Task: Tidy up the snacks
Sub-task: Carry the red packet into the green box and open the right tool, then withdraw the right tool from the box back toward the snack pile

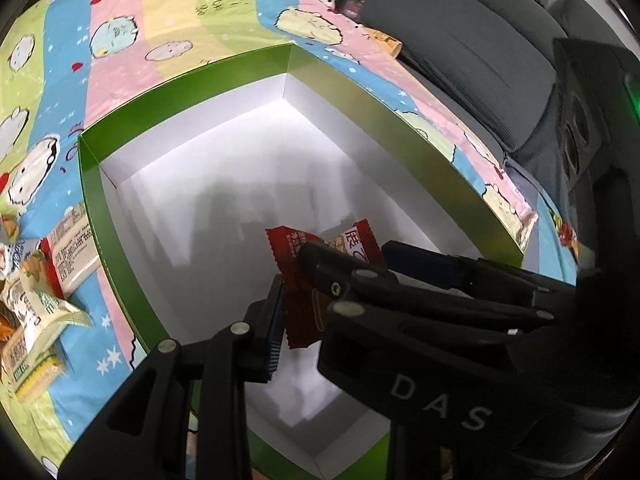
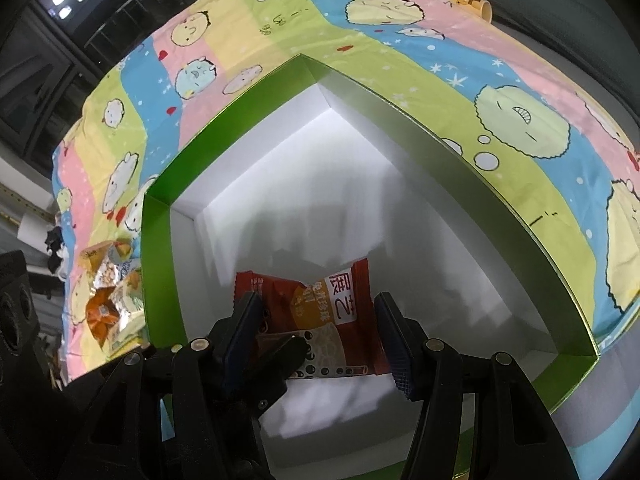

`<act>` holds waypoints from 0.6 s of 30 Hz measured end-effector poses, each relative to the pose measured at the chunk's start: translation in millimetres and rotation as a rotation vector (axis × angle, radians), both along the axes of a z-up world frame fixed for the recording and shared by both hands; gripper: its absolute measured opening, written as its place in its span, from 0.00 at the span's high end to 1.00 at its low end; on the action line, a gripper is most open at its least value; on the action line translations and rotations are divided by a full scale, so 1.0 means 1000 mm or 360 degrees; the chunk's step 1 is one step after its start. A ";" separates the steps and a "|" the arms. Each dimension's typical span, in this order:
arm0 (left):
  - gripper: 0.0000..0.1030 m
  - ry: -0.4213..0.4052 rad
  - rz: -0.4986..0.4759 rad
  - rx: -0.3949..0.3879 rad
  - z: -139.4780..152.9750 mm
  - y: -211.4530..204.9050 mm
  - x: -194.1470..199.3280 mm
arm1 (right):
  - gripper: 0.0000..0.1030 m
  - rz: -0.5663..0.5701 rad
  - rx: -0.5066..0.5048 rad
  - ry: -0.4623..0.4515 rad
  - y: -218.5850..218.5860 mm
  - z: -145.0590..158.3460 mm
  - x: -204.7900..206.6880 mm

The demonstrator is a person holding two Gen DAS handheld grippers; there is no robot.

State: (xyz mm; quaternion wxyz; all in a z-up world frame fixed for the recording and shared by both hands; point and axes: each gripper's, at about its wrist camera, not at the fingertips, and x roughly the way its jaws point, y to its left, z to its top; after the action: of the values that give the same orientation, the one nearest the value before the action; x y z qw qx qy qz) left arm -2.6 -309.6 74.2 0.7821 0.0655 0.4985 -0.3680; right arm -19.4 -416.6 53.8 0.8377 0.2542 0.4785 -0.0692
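A green box (image 2: 472, 184) with a white inside sits on a tabletop covered by a pastel cartoon-print cloth (image 2: 224, 28). Inside the box, near its closer end, is a red snack packet (image 2: 340, 316) with a white label and orange panel.

The right gripper (image 2: 316, 330) reaches down into the box with its jaws apart, one blue-padded finger on either side of the packet; whether the pads touch the wrapper cannot be told. In the left wrist view the same red snack packet (image 1: 308, 280) shows between the left gripper (image 1: 332, 280) fingers, with the left pad against its edge; the right gripper's black linkage crosses in front, so I cannot tell if the left jaws are clamped on it.

Outside the box, beside its left wall, a pile of loose snack packets (image 1: 36, 300) lies on the cloth, cream, green and orange wrappers among them. A yellow cup (image 2: 476, 6) lies on its side at the cloth's far edge
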 end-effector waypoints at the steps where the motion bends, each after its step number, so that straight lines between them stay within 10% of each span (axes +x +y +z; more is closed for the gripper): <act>1: 0.71 0.0000 0.0001 -0.0001 0.000 0.001 0.000 | 0.42 -0.0001 -0.0008 0.0002 0.001 0.000 -0.001; 18: 0.84 0.0058 0.0137 -0.0015 0.000 0.009 0.007 | 0.40 -0.0060 -0.0165 -0.0035 -0.001 -0.004 0.004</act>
State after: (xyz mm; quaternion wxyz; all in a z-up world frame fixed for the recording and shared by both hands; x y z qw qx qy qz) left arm 4.8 -300.5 73.8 0.7883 0.0336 0.5134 -0.3375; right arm -15.5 -417.8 49.8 0.8535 0.2202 0.4600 -0.1067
